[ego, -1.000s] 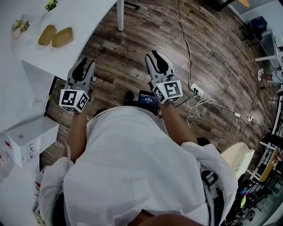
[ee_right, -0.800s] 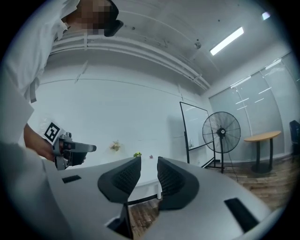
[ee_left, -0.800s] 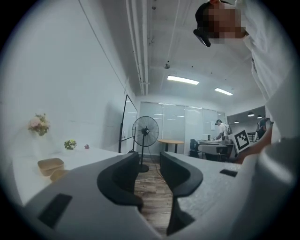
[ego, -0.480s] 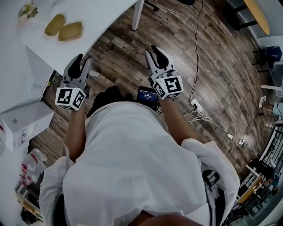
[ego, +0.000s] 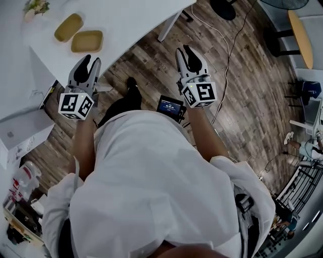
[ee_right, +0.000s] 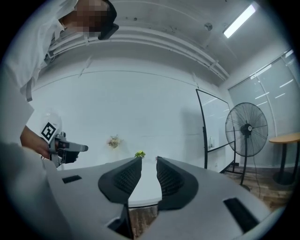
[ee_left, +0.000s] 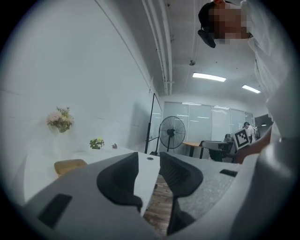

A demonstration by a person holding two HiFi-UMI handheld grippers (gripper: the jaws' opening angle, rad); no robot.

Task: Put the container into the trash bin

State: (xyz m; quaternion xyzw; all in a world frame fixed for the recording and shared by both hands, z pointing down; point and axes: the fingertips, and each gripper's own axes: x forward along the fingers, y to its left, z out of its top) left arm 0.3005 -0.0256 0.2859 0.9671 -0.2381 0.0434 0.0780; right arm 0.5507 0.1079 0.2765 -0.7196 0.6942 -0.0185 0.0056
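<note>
Head view: we hold the left tongs [ego: 90,60] and right tongs [ego: 187,50] forward, side by side, both slightly open and empty, near the tabletop [ego: 132,20].

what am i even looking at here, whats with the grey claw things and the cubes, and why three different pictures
There is no robot here. A person in a white top holds a grasping tool in each hand: the left tool and the right tool. Each has two jaws that pinch, and the cube with square markers is part of it.

The head view comes from a camera on the person's head, looking steeply down at their arms and the wooden floor. The other two pictures come from a camera riding on each tool, looking out along its jaws.

Both pairs of jaws stand apart with nothing between them, so nothing is held. On the white table ahead lies a tan container with another tan container beside it, and flowers beyond. I cannot make out a trash bin.
</note>
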